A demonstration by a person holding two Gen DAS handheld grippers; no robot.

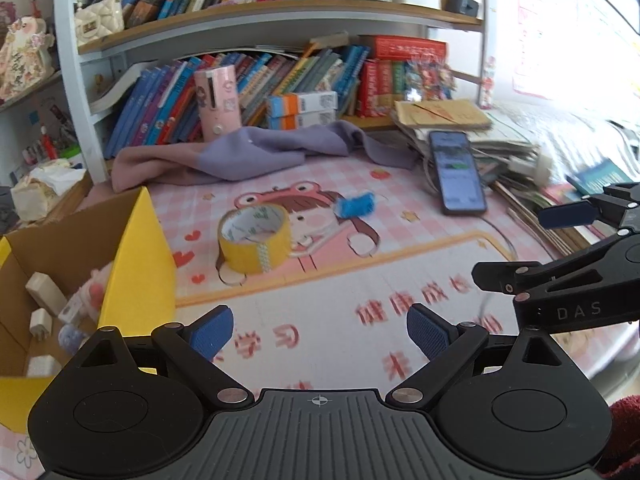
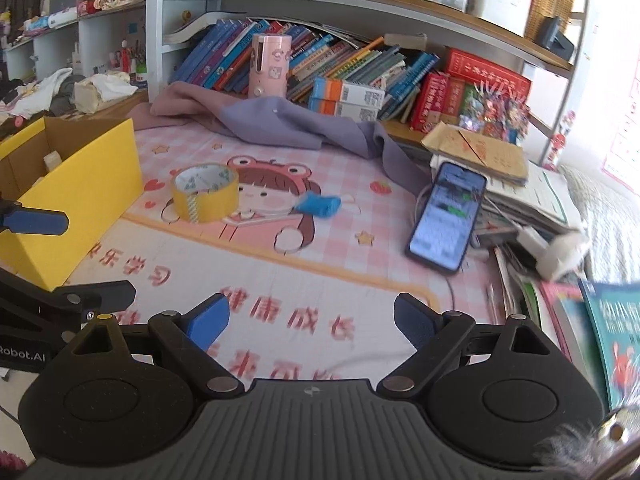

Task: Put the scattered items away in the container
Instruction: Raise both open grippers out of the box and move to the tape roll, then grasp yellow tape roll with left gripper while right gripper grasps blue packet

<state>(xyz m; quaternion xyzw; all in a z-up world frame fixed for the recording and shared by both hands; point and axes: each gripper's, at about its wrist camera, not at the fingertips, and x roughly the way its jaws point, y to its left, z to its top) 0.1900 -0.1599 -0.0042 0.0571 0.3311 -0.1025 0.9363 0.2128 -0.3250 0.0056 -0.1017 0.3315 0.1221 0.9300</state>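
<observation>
Both held wide and empty above the pink cartoon mat on the desk, the left hand-held gripper and right hand-held gripper face a glossy yellow tape roll and a fuzzy blue item ahead. Only the left wrist view looks into the yellow cardboard box to its left, showing white blocky pieces inside; the right wrist view alone shows a white plug ahead to its right, beyond a lit phone.

A pink cartoon desk mat carries a tape roll, yellow box, phone and purple cloth.
</observation>
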